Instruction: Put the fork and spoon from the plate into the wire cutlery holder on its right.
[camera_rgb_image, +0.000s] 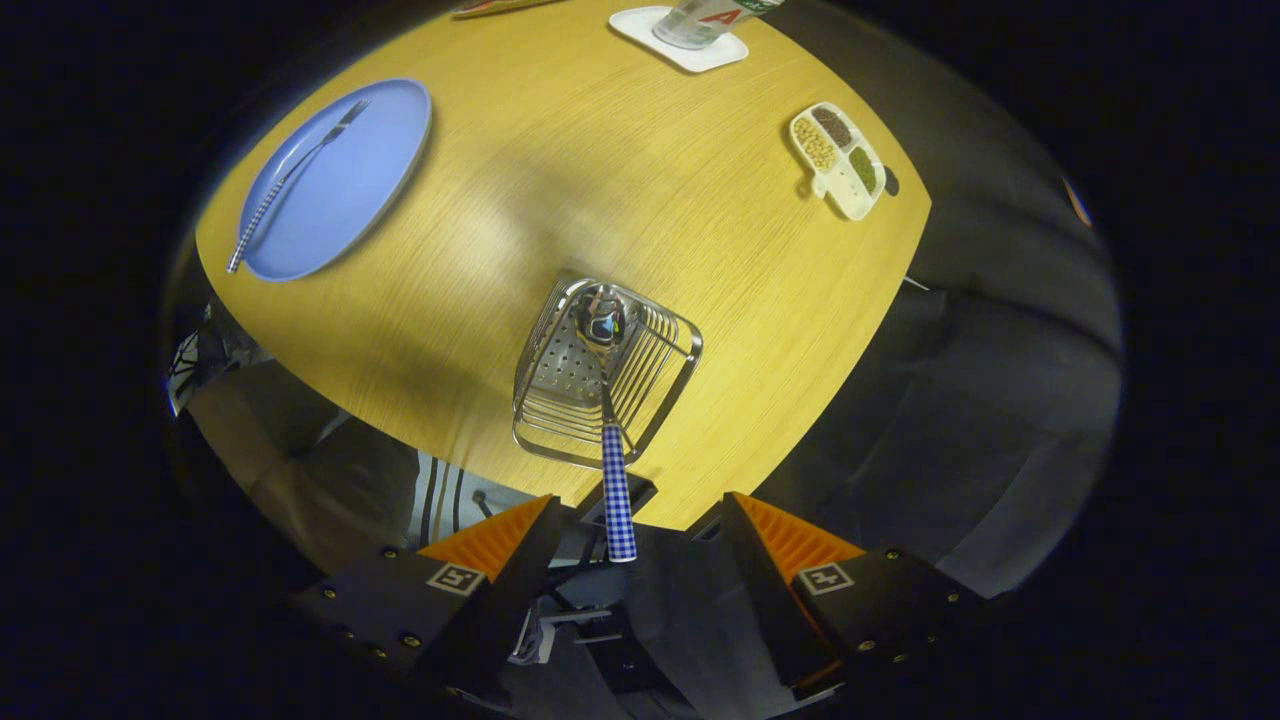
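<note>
The claw (640, 535) stands with its fingers spread apart, touching nothing. Just ahead of them the wire cutlery holder (560, 420) sits near the edge of the desk (620, 180), and the spoon (612, 420) leans in it, bowl inside, checked handle jutting back between the fingers. Well beyond the holder, the fork (290, 180) lies on the blue plate (350, 190).

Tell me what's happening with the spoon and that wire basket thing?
A person is tidying cutlery with a hand-held gripper. The spoon now stands in the wire cutlery holder, bowl down, its checked handle sticking up between the gripper's open fingers, which do not press on it. The fork lies on the blue plate, farther off across the wooden table. So the spoon looks done, and the fork is left.
</note>
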